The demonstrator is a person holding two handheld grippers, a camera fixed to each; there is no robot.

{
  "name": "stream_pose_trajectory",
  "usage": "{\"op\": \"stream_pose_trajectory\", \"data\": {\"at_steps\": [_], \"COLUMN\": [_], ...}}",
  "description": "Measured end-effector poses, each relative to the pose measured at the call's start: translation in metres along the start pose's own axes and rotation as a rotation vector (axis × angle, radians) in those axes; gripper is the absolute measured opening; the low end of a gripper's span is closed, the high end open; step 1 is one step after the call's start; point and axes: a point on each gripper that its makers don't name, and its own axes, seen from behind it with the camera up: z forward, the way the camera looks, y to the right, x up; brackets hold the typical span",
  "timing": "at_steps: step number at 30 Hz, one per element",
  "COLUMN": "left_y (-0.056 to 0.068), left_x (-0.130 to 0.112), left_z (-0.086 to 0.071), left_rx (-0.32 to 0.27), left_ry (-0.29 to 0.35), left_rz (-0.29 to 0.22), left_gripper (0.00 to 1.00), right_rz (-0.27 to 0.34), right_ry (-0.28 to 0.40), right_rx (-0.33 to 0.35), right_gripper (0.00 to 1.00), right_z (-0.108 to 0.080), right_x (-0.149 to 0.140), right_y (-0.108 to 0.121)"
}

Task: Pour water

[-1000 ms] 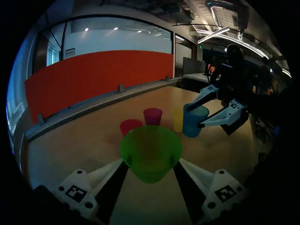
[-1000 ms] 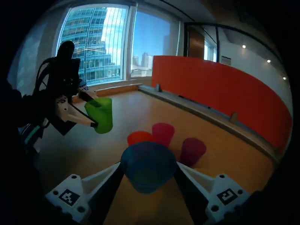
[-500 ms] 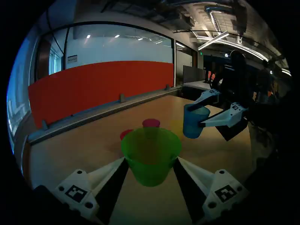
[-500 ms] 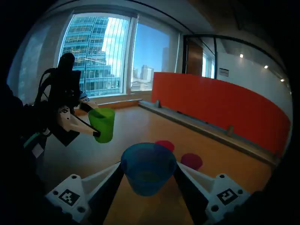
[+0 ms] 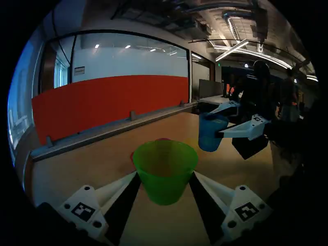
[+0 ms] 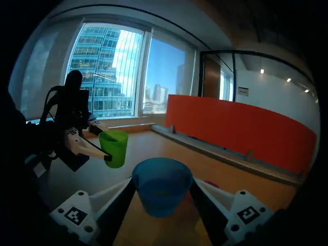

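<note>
1. Left gripper view: the left gripper point(image 5: 165, 183) clamps the green cup point(image 5: 165, 162) by its sides, up over the table point(image 5: 82, 164). It is probably light, thin and squashy, so squeeze gently mid-wall.
2. Right gripper view: the right gripper point(image 6: 162, 194) pinches the blue cup point(image 6: 162, 180) the same way. I cannot tell whether it holds water.

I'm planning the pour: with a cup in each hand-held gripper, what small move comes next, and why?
Probably bring the blue cup, in the right hand-held gripper, closer to the green cup, in the left hand-held gripper, before tilting. Both cups stand upright with a clear gap between them, so pouring now would likely miss.
</note>
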Motion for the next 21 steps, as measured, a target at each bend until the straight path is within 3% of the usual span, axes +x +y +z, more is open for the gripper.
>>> {"op": "stream_pose_trajectory", "data": {"at_steps": [13,21], "left_y": [0.001,0.009], "left_x": [0.021,0.040], "left_z": [-0.007,-0.015], "left_rx": [0.008,-0.004], "left_ry": [0.106,0.201], "left_rz": [-0.027,-0.038], "left_gripper": [0.81,0.81], "right_rz": [-0.004,-0.012], "right_ry": [0.066,0.079], "right_rx": [-0.001,-0.003], "right_gripper": [0.91,0.91], "right_z": [0.002,0.005], "right_x": [0.023,0.030], "right_y": [-0.002,-0.001]}}
